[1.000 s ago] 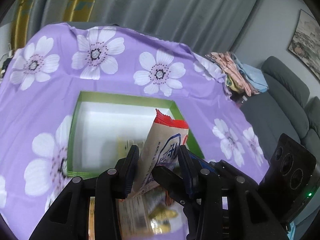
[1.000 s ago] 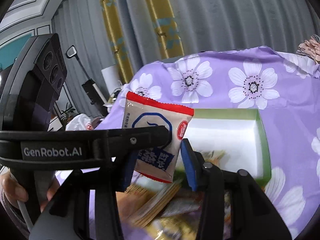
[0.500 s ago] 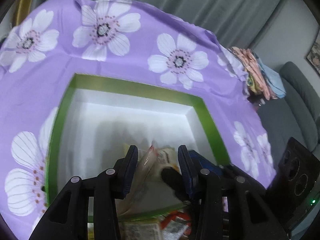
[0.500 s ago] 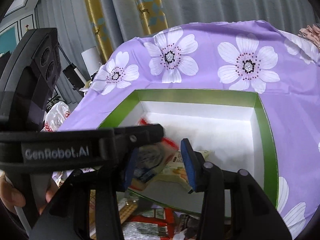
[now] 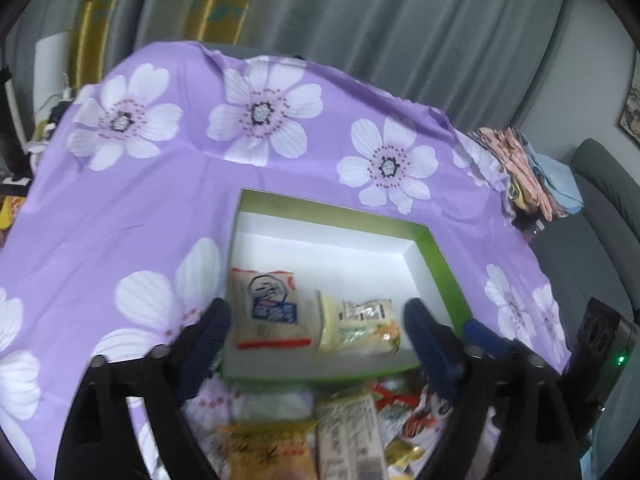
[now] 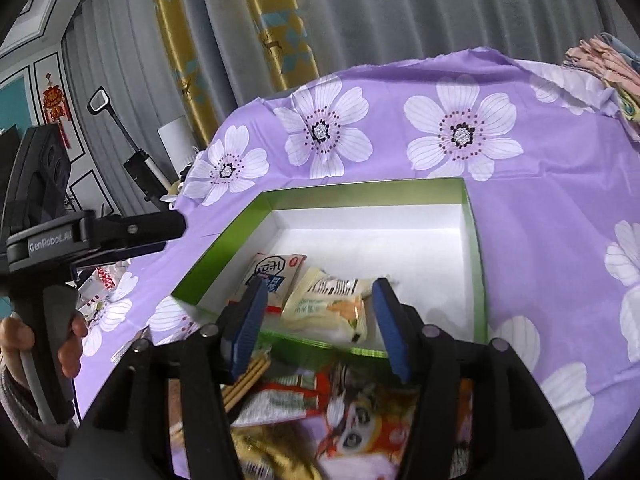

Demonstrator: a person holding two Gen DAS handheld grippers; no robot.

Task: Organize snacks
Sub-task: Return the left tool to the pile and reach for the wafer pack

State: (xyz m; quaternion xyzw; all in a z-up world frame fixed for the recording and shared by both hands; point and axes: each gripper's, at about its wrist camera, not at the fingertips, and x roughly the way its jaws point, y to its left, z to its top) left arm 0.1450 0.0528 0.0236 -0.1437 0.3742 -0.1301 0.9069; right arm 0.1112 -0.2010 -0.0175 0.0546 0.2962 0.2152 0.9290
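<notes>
Inside the green box [image 5: 436, 256], beige packet [image 5: 266, 308] and yellow packet [image 5: 358, 326] lie flat side by side. Left gripper [image 5: 316, 322] and right gripper [image 6: 318, 320] are both opening, gripping nothing.

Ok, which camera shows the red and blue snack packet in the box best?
The left wrist view: the red and blue packet lies flat and fully visible in the green box. In the right wrist view, a blue pad hides its lower part.
</notes>
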